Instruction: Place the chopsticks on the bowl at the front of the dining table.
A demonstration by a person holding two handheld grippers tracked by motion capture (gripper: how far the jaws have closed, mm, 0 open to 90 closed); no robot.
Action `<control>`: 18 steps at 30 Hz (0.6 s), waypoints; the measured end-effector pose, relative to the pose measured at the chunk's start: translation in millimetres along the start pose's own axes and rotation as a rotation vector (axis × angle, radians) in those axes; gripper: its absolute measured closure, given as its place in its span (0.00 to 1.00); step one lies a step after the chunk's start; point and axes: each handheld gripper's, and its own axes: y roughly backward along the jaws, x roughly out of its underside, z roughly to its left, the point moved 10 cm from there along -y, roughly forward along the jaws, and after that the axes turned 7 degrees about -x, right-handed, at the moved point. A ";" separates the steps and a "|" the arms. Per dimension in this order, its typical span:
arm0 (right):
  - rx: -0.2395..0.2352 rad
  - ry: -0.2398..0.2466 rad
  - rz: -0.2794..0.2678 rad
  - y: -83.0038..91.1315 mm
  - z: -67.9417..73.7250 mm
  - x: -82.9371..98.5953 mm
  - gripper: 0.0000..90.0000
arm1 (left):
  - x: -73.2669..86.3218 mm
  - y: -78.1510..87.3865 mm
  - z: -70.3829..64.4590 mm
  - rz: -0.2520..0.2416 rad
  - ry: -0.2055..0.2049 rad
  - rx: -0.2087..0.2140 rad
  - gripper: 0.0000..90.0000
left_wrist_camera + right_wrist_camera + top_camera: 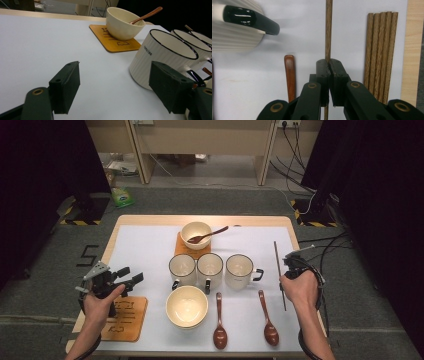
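- Right claw (329, 65) is pinching one chopstick (328, 30) I've lifted clear of the bundle of chopsticks (380, 50) lying just beside it.
- Left claw (115, 82) hangs spread, holding nothing, near the mug (162, 57).
- I judge the pick done; placing remains.

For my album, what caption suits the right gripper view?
Right gripper shut on a single wooden chopstick, more chopsticks lying beside it.

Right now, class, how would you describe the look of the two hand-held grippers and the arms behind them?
Both grippers are black with two flat, blocky jaws and brass-coloured rivets at the joints. The left gripper carries a grey three-cornered plate on top. Black cables trail from the right gripper. The forearms are bare, without sleeves.
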 end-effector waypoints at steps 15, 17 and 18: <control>-0.001 0.017 -0.012 2.7 5.6 -7.2 0.96 | -0.3 0.5 0.2 -0.002 0.001 -0.002 0.27; -0.002 0.016 -0.012 3.1 6.8 -8.0 0.96 | -0.4 0.4 -0.2 -0.002 0.000 -0.001 0.27; -0.003 0.016 -0.013 3.4 7.3 -8.6 0.96 | -0.5 0.5 -0.3 -0.003 0.000 -0.001 0.27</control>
